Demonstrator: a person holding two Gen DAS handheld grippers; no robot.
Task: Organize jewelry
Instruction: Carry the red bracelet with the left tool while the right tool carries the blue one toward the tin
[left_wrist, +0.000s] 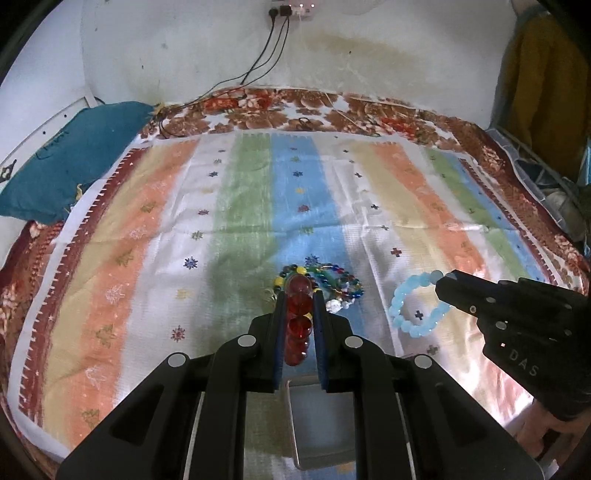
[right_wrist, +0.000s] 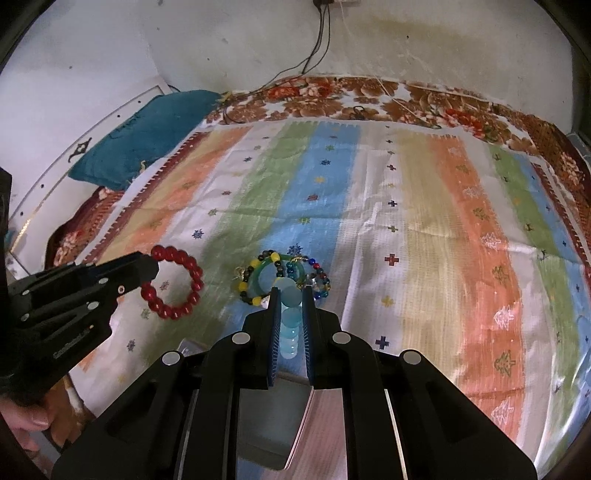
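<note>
A: The left gripper (left_wrist: 300, 295), a black two-fingered tong with blue pads, is seen pinched on a bracelet of round, glossy red beads (left_wrist: 299, 325). In its own view the bracelet is viewed edge-on, clamped between the pads. From the right wrist view the same red ring (right_wrist: 173, 284) is shown hanging from the tong tips, lifted above the cloth.

B: And the right gripper (right_wrist: 290, 295)?

A: It is pressed together on a bracelet of round, translucent pale-blue beads (right_wrist: 290, 321). From the left wrist view that pale-blue ring (left_wrist: 415, 306) is seen dangling from the black tips of the right tong (left_wrist: 445, 286), off the cloth.

B: What is left on the surface?

A: A small heap of mixed bracelets (left_wrist: 328, 284) is laid on a striped cloth of orange, green, blue and cream bands (left_wrist: 147, 229). A smooth green bangle (right_wrist: 264, 277), a strand of yellow and dark beads (right_wrist: 255, 280) and strands of multicoloured glass beads are tangled together there. The heap is placed between the two lifted bracelets, just ahead of both tongs.

B: Anything closer in?

A: A shiny rectangular metal tray (left_wrist: 317, 424) is glimpsed beneath the tongs, at the near edge. A teal cushion (left_wrist: 70, 166) is set at the far left of the bed, and dark cables (left_wrist: 266, 55) are hung down a stained white wall.
</note>
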